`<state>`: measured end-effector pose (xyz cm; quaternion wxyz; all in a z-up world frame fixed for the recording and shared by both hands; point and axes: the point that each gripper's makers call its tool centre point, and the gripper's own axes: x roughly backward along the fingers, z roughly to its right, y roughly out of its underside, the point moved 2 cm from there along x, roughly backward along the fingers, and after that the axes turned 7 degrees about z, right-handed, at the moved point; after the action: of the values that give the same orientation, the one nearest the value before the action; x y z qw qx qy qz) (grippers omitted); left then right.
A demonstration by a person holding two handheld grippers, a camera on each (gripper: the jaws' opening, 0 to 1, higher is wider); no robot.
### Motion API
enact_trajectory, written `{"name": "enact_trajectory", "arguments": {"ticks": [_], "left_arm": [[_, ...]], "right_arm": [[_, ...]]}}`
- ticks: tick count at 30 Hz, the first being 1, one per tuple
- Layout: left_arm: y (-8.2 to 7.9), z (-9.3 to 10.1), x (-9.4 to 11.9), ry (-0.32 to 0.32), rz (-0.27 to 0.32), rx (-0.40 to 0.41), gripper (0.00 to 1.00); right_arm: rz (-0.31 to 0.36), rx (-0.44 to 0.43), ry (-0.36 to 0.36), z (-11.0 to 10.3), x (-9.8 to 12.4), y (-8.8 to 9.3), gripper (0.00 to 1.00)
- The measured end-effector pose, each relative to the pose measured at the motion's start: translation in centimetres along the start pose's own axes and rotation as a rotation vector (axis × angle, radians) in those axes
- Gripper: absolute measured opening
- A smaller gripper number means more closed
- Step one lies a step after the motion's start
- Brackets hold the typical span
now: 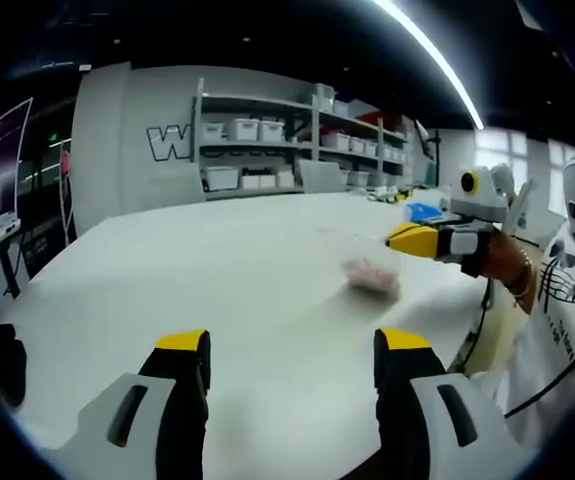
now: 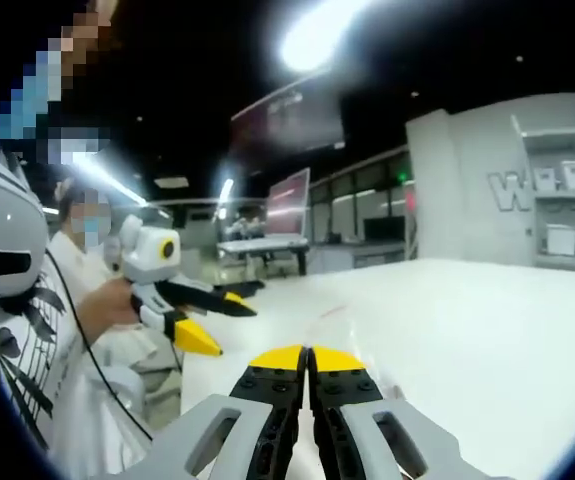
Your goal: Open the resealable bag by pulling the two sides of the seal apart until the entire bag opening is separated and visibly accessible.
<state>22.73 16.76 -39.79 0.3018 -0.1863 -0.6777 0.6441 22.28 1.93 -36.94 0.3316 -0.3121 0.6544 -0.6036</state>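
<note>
One resealable bag [image 1: 371, 276], blurred, with pinkish contents, lies on the white counter [image 1: 217, 270], alone at its right side. The left gripper [image 1: 292, 355] hovers with jaws wide apart; the right gripper [image 2: 308, 362] has jaws pressed together, empty. Shelves [image 1: 297, 140] of white bins stand behind

A broad white surface [image 1: 217, 270] stretches out toward the shelving at the back. On it, off to the right in the left gripper view, lies a blurred resealable bag [image 1: 371, 275] with pinkish contents, and farther back something small and blue [image 1: 423, 211] rests near the edge.
</note>
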Motion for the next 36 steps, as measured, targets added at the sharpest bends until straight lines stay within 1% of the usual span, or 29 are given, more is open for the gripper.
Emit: {"name": "enact_trajectory", "arguments": {"ticks": [3,4,8,10,11,14,16,19,22,24,28,34,36], "left_arm": [[-0.1,0.2,0.0,0.013,0.017,-0.016,0.59],[-0.2,0.3,0.0,0.02,0.031,-0.027,0.58],[-0.4,0.7,-0.2,0.045,0.061,-0.069,0.49],[-0.3,0.8,-0.3,0.051,0.06,-0.098,0.44],[-0.1,0.8,-0.4,0.048,0.048,-0.111,0.43],[0.4,0.7,-0.5,0.046,0.025,-0.118,0.42],[0.5,0.8,-0.5,0.048,0.021,-0.117,0.42],[0.4,0.9,-0.6,0.052,0.024,-0.118,0.41],[0.3,0.8,-0.7,0.053,0.034,-0.129,0.39],[-0.1,0.9,-0.8,0.057,0.057,-0.155,0.35],[-0.5,1.3,-1.3,0.074,0.081,-0.176,0.33],[-0.2,1.7,-1.7,0.084,0.065,-0.179,0.32],[-0.1,1.8,-1.8,0.088,0.067,-0.183,0.3]], "right_arm": [[-0.004,-0.015,-0.007,-0.2,-0.2,0.3,0.0],[-0.005,-0.024,-0.01,-0.3,-0.2,0.4,0.0],[-0.005,-0.06,-0.017,-0.5,-0.4,0.8,0.0],[-0.005,-0.067,-0.017,-0.6,-0.4,0.9,0.0],[-0.004,-0.07,-0.018,-0.6,-0.4,0.9,0.0],[-0.001,-0.076,-0.019,-0.7,-0.4,0.9,0.0],[0.002,-0.08,-0.019,-0.7,-0.4,0.8,0.0],[0.004,-0.09,-0.021,-0.8,-0.4,0.9,0.0],[0.013,-0.118,-0.025,-0.8,-0.4,0.9,0.0],[0.019,-0.142,-0.027,-0.7,-0.3,0.9,0.0],[0.021,-0.152,-0.024,-0.7,-0.3,0.9,0.0],[0.024,-0.158,-0.024,-0.8,-0.1,0.9,0.0],[0.028,-0.17,-0.025,-0.9,-0.1,0.9,0.0]]}}
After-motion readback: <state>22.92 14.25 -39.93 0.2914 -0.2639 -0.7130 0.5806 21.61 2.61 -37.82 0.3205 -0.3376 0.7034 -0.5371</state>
